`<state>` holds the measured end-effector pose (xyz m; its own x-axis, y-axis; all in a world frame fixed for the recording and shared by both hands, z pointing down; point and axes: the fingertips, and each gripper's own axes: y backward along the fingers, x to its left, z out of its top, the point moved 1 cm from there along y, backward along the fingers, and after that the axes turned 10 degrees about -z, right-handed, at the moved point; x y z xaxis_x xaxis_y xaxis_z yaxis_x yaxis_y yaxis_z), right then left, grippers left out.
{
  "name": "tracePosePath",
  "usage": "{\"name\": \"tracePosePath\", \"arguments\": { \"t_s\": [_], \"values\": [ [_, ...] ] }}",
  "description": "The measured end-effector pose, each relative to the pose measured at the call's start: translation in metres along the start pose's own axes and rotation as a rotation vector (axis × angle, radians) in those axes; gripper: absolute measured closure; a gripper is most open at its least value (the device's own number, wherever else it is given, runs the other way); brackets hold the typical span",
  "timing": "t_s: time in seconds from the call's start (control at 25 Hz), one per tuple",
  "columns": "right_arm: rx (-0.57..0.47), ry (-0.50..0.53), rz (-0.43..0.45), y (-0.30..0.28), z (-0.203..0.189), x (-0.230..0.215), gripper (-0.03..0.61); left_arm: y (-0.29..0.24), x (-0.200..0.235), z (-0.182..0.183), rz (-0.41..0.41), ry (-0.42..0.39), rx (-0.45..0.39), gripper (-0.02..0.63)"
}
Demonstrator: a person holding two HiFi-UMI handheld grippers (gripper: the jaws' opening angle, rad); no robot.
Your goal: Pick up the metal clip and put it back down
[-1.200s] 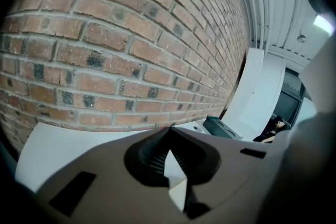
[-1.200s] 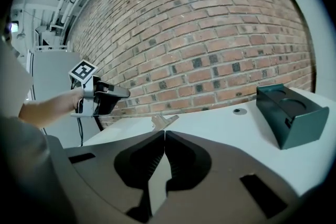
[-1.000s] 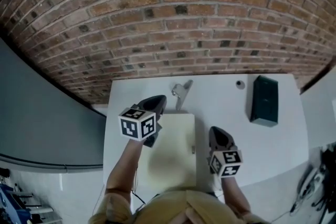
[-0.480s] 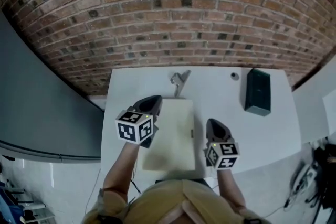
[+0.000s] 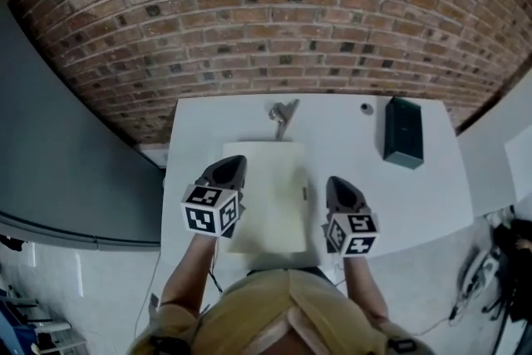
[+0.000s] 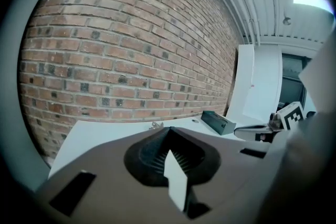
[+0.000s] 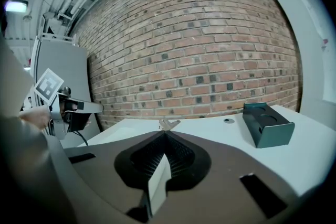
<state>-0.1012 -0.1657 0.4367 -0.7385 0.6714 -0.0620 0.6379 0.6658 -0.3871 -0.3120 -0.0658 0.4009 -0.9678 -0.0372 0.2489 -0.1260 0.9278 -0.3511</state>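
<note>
Seemingly at the reach stage, with the metal clip lying untouched on the white desk close to its far edge, just beyond the beige pad. Calls next for spreading one pair of fingers and reaching far across the pad to straddle the clip. Left gripper pressed fully closed, holding nothing; right gripper likewise closed and empty, both hovering over the near half of the desk, well apart from the clip
</note>
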Motion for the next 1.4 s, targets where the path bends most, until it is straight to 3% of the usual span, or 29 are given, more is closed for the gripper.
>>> {"name": "tracePosePath", "arguments": {
  "t_s": [0.6,1.04,1.4],
  "values": [
    [-0.004,0.012,0.005,0.013,-0.003,0.005,0.575,0.055,0.005,-0.029,0.124,0.058,-0.060,0.611],
    [0.000,0.011,-0.005,0.012,-0.003,0.001,0.575,0.058,0.011,-0.041,0.142,0.116,-0.079,0.611],
    [-0.021,0.017,0.007,0.004,0.009,0.003,0.575,0.059,0.017,-0.035,0.152,0.101,-0.095,0.611]
  ]
}}
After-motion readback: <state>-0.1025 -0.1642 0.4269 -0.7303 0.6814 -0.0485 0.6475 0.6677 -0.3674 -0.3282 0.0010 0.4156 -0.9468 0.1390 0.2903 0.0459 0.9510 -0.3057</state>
